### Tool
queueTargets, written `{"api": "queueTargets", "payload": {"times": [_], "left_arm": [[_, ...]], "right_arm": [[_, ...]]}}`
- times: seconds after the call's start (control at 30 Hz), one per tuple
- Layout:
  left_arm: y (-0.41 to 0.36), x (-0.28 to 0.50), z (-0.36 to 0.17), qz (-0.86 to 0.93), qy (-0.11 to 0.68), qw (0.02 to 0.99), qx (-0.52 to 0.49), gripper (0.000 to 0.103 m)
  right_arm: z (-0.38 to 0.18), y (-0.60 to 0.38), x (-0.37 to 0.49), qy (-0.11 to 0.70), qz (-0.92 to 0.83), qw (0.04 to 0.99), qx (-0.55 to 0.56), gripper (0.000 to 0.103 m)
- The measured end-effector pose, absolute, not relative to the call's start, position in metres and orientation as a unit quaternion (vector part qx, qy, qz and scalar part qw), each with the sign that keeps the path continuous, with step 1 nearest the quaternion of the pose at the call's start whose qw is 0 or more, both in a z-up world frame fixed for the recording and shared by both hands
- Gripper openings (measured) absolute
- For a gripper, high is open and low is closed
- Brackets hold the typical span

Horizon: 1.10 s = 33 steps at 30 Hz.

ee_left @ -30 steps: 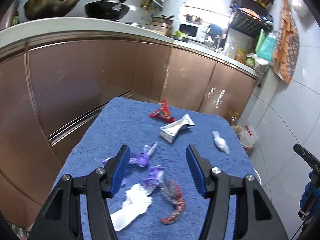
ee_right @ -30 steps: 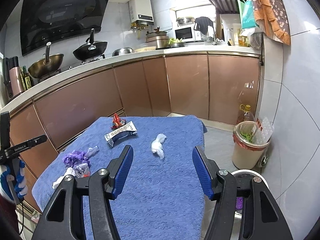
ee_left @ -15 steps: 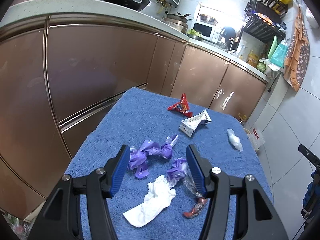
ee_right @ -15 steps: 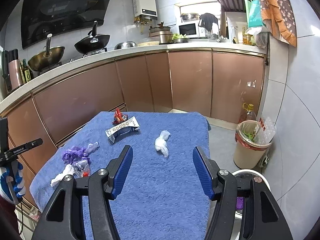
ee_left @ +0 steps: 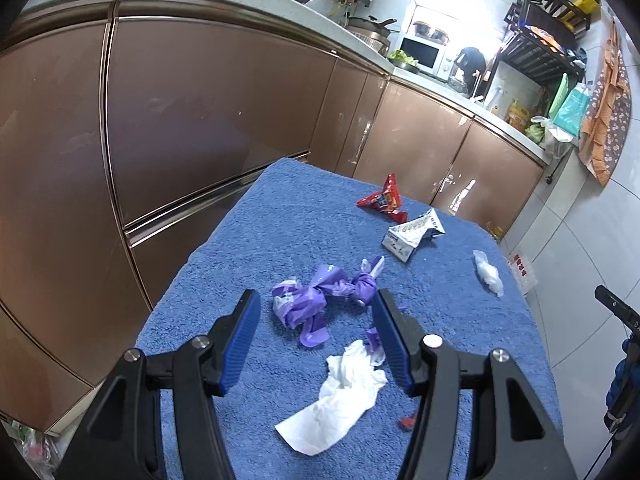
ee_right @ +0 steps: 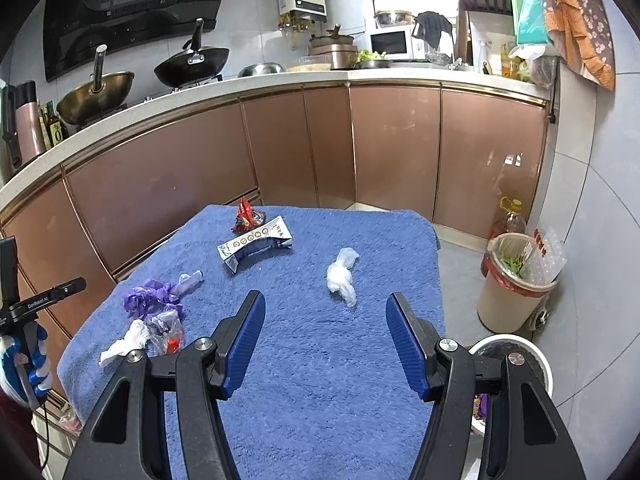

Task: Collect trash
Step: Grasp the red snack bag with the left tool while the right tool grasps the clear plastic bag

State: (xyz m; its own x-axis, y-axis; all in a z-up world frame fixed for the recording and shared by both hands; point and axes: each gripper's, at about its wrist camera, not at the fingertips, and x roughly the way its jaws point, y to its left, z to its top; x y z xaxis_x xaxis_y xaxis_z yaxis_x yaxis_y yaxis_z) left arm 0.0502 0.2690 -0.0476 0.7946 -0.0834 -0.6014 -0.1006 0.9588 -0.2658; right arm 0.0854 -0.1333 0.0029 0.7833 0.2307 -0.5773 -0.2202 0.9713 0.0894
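Trash lies on a blue towel (ee_left: 260, 248) over a table. My left gripper (ee_left: 316, 340) is open and empty, hovering over a crumpled purple bag (ee_left: 316, 296) and a white tissue (ee_left: 340, 396). Farther off lie a red wrapper (ee_left: 382, 200), a flattened white carton (ee_left: 412, 232) and a small clear plastic wad (ee_left: 488, 272). My right gripper (ee_right: 326, 336) is open and empty above the towel (ee_right: 320, 380), with the clear plastic wad (ee_right: 340, 276) just ahead of it. The purple bag (ee_right: 150, 300), white tissue (ee_right: 128, 340), carton (ee_right: 256, 242) and red wrapper (ee_right: 248, 216) lie to its left.
Brown kitchen cabinets (ee_right: 200, 184) with a worktop run behind and left of the table. A beige waste bin (ee_right: 512, 284) with a red liner stands on the floor at right, and a white round bin (ee_right: 516, 356) sits by the table's near right corner.
My left gripper has moved left and lower, so the purple bag and white tissue now lie between its fingers. My right gripper has shifted slightly forward.
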Motion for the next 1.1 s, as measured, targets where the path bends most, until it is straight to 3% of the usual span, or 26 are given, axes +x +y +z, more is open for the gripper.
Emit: {"api": "queueTargets", "payload": {"times": [0.4,0.8,1.1], "left_arm": [[0.254,0.119,-0.049,-0.015,0.36,0.923,-0.131,0.056],[0.181,0.265,-0.046,-0.05,0.406,0.908,-0.091,0.056],[0.135,0.375,-0.073,-0.024,0.436,0.898,-0.059,0.056]], "right_arm": [[-0.024,-0.126,0.137,0.338,0.129,0.932,0.015,0.062],[-0.086,-0.12,0.232,0.392,0.157,0.906,0.036,0.062],[-0.119,-0.116,0.279,0.417,0.173,0.891,0.036,0.062]]}}
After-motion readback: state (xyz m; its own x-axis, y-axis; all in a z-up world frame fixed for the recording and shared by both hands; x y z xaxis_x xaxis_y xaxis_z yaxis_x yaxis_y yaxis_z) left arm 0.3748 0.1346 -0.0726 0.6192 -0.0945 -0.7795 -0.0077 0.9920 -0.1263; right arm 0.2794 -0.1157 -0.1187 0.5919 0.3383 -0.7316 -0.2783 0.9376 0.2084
